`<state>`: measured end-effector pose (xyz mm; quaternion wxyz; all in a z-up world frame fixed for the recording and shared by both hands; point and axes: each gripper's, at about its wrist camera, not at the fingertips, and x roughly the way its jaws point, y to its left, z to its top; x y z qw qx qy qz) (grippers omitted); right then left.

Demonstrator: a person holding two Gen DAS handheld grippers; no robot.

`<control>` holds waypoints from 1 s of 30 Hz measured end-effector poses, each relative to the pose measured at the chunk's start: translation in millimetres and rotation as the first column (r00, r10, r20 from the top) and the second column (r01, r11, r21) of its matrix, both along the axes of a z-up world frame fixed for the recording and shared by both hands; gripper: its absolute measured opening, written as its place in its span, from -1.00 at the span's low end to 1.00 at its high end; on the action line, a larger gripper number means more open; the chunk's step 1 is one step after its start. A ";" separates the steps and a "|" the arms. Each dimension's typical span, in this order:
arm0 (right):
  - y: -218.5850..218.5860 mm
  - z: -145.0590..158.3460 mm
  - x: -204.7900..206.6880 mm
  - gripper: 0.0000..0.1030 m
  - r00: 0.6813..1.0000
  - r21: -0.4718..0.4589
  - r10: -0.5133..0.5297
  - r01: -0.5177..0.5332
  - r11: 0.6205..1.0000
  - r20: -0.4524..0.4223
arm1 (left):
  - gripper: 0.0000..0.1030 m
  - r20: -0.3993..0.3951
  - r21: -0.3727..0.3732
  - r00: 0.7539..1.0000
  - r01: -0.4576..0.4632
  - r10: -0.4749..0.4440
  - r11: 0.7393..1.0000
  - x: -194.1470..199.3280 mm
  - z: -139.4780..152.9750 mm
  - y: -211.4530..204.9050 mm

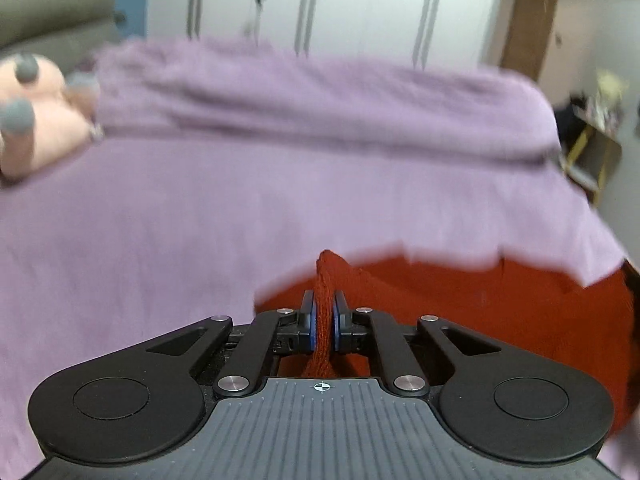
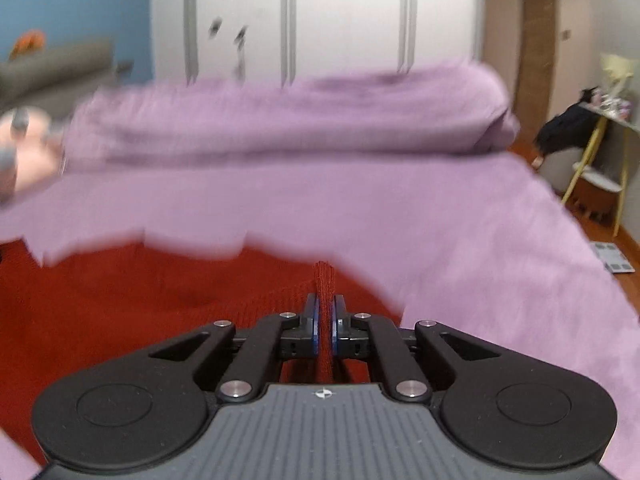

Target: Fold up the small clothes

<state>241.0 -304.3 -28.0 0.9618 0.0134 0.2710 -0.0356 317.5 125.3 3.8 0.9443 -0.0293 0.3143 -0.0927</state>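
A red knitted garment [image 1: 460, 300] lies on a bed [image 1: 160, 220] covered in a purple sheet. The left tool [image 1: 324, 320] is clamped on a bunched fold of the garment, and the right tool [image 2: 325, 320] pinches another edge of it. No containers or readable writing are visible. A pink plush toy [image 1: 36, 120] sits at the bed's far left.

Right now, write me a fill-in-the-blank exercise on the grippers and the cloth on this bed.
1. The knitted garment pinched in both grippers is ____ in colour.
2. The left gripper is ____ on a fold of that cloth.
3. The bedspread under the garment is ____.
4. Behind the bed stands a white ____ with tall doors.

Missing words: red; shut; purple; wardrobe
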 end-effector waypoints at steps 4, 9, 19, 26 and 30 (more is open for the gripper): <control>-1.4 11.0 47.4 -0.91 0.995 -0.055 -0.091 0.093 0.994 0.038 | -0.81 0.064 0.031 0.994 -0.093 0.091 0.995 46.4 7.0 -16.6; 7.5 -11.6 101.3 -0.91 0.988 -0.145 -0.151 0.150 0.978 0.000 | -0.81 0.043 0.118 0.986 -0.163 0.159 0.980 86.1 -31.2 -41.0; 19.4 -47.7 97.6 -0.63 0.971 -0.140 -0.236 0.241 0.961 0.048 | -0.25 0.119 0.217 0.961 -0.272 0.251 0.937 63.1 -66.2 -51.6; 87.5 -75.9 102.3 -0.40 0.977 0.551 0.207 -0.194 0.811 0.039 | 0.22 0.062 -0.009 0.996 -0.070 0.070 0.998 65.1 -79.2 -91.2; 84.7 -92.2 107.7 -0.37 0.978 0.427 0.203 -0.198 0.882 0.034 | 0.21 0.087 0.203 0.983 -0.174 0.159 0.964 73.1 -111.2 -72.1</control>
